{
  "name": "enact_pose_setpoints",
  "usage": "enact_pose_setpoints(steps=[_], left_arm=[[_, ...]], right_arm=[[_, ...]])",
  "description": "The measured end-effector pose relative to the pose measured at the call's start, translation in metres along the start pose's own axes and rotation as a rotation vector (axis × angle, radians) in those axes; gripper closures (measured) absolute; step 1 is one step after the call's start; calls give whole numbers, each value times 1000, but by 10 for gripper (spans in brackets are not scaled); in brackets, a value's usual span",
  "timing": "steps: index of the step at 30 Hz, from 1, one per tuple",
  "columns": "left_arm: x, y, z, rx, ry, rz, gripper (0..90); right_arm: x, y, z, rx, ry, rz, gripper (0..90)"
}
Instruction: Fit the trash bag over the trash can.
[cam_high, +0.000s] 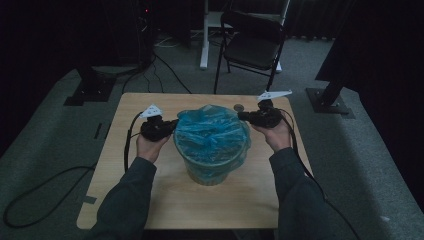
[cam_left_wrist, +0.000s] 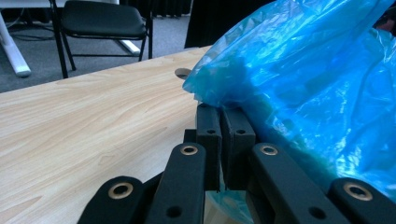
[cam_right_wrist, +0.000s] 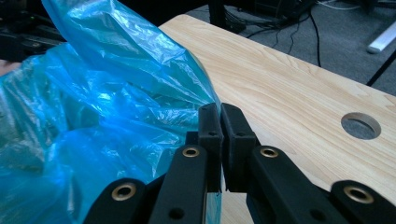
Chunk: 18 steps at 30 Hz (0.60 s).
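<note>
Both sleeved forearms nearest; left gripper (cam_high: 172, 125) and right gripper (cam_high: 243, 116) each clamped tight on opposite rim edges of thin blue plastic bag (cam_high: 212, 131) lining round bucket, centre of light wooden table (cam_high: 125, 165). Black folding chair (cam_high: 252, 42) beyond.

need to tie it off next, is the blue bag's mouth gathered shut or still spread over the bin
Still spread: the blue bag drapes over the bin's rim, with the left gripper and right gripper pinching opposite edges.
</note>
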<state>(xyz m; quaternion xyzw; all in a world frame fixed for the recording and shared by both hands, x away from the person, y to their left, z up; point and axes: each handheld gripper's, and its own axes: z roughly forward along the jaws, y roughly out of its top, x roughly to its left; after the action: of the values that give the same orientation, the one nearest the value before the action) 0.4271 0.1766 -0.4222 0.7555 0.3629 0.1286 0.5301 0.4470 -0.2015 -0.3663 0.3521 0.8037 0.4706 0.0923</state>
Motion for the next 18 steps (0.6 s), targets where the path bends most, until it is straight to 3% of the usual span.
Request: enact_pose_setpoints(steps=[10, 18], left_arm=[[6, -6, 16, 40, -4, -20, 893], [8, -9, 20, 61, -4, -18, 897]], right_arm=[[-12, -11, 18, 55, -1, 62, 889], [-13, -14, 22, 74, 0, 78, 890]])
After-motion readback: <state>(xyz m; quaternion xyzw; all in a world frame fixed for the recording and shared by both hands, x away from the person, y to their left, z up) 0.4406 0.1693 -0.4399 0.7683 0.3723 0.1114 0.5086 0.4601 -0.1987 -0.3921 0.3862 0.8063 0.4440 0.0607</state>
